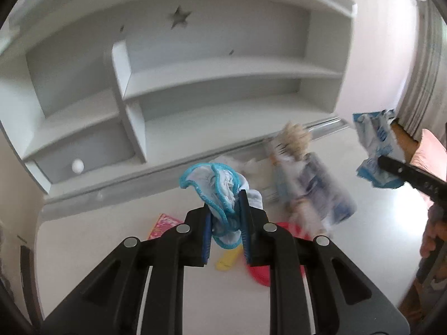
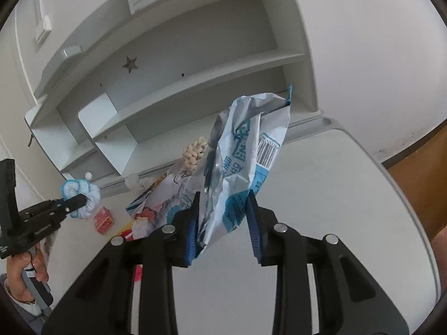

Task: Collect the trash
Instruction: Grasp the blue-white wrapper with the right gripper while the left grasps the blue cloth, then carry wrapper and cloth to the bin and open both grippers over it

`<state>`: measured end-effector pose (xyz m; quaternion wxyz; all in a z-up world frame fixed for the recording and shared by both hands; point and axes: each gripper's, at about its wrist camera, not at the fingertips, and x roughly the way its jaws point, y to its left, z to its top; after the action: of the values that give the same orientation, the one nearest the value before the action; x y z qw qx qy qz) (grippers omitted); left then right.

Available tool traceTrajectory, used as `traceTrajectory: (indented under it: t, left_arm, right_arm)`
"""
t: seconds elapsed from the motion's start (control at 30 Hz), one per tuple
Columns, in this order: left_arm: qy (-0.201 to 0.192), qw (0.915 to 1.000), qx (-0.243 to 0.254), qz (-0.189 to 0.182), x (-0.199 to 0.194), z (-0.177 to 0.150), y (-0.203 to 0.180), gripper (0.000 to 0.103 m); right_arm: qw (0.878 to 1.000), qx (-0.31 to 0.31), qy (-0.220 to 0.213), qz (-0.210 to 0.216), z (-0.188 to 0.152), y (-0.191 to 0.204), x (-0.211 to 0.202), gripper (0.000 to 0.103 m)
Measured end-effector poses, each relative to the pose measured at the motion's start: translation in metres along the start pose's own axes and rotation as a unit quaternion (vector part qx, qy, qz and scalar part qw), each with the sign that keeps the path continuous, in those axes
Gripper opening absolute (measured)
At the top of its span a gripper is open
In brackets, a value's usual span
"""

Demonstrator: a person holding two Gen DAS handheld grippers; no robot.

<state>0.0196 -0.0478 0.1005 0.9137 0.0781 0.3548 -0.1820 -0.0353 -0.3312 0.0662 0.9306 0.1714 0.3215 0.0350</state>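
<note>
My left gripper (image 1: 225, 209) is shut on a crumpled white cloth with a blue hem (image 1: 215, 184) and holds it above the white desk (image 1: 97, 251). It also shows in the right wrist view (image 2: 79, 196), where the cloth (image 2: 83, 192) bulges from its tips. My right gripper (image 2: 223, 206) is shut on a crumpled white and blue plastic wrapper (image 2: 245, 150), lifted off the desk. The wrapper (image 1: 374, 145) and the right gripper (image 1: 391, 167) show at the right edge of the left wrist view. More wrappers and a snack bag (image 1: 304, 178) lie on the desk.
A grey shelf unit (image 1: 181, 83) with a star cutout stands at the back of the desk. A small pink box (image 2: 103, 219), a red lid (image 1: 259, 273) and a yellow piece (image 1: 226, 259) lie on the desk. A curtain (image 1: 424, 69) hangs at the right.
</note>
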Motion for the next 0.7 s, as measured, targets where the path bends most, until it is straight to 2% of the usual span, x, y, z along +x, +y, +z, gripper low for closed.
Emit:
traceTrajectory:
  t: [0.1, 0.2, 0.4, 0.57, 0.7]
  left_arm:
    - [-0.021, 0.9991, 0.027, -0.023, -0.027, 0.008, -0.034, 0.017]
    - [-0.029, 0.9973, 0.049, -0.048, -0.038, 0.011, -0.066, 0.017]
    - [-0.04, 0.9878, 0.11, -0.102, -0.058, 0.006, -0.155, 0.017]
    - [-0.046, 0.9737, 0.163, -0.152, -0.072, -0.005, -0.235, 0.017]
    - [-0.039, 0.9578, 0.205, -0.197, -0.074, -0.02, -0.297, 0.017]
  right_arm:
    - [1.0, 0.009, -0.02, -0.004, -0.003, -0.014, -0.031, 0.03]
    - [0.999, 0.023, -0.041, -0.012, -0.006, -0.03, -0.063, 0.03]
    - [0.995, 0.046, -0.077, -0.053, -0.029, -0.076, -0.136, 0.03]
    - [0.987, 0.073, -0.099, -0.101, -0.055, -0.122, -0.192, 0.03]
    - [0.978, 0.093, -0.105, -0.152, -0.079, -0.164, -0.238, 0.03]
